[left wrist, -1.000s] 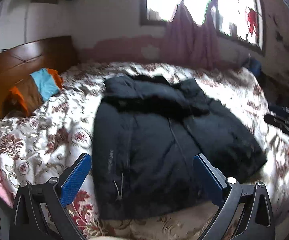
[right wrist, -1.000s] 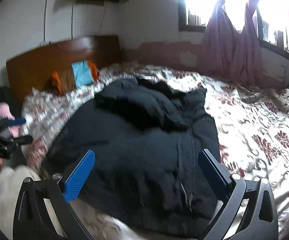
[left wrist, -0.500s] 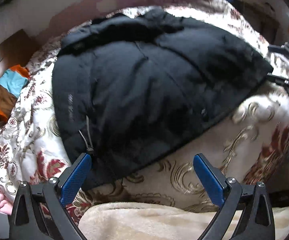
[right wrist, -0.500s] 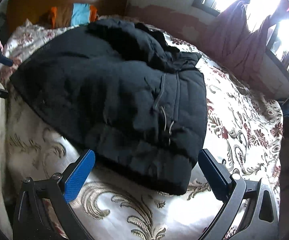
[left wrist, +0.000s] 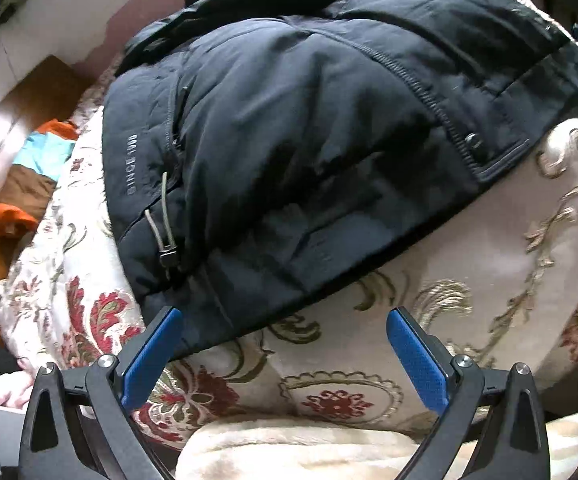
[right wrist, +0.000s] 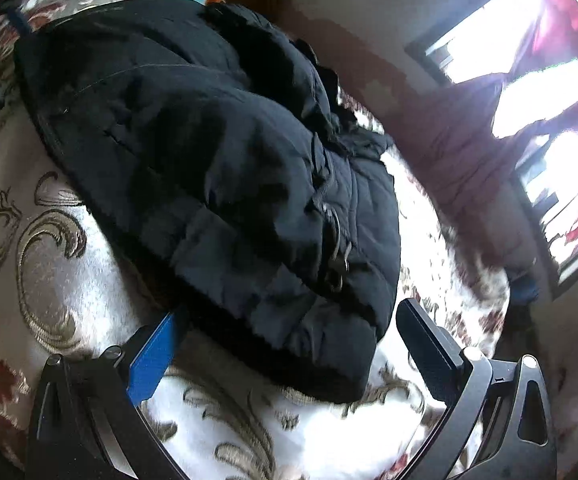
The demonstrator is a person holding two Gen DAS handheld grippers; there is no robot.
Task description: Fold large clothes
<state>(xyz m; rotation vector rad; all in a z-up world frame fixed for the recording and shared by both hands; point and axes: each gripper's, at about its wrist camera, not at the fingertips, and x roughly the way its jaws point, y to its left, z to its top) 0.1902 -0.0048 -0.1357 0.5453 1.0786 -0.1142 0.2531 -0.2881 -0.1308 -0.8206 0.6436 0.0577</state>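
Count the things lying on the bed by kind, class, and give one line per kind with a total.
Black jacket: 1
Flowered bedspread: 1
Cream blanket: 1
Orange, blue and brown pillow: 1
Total: 4

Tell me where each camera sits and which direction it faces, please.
Left wrist: on the left gripper, low at the bed's near edge, looking across the quilt at the jacket hem; its two open blue fingers show.
Right wrist: on the right gripper, facing the jacket corner, with the window behind; its open fingers show.
Shared: jacket, quilt.
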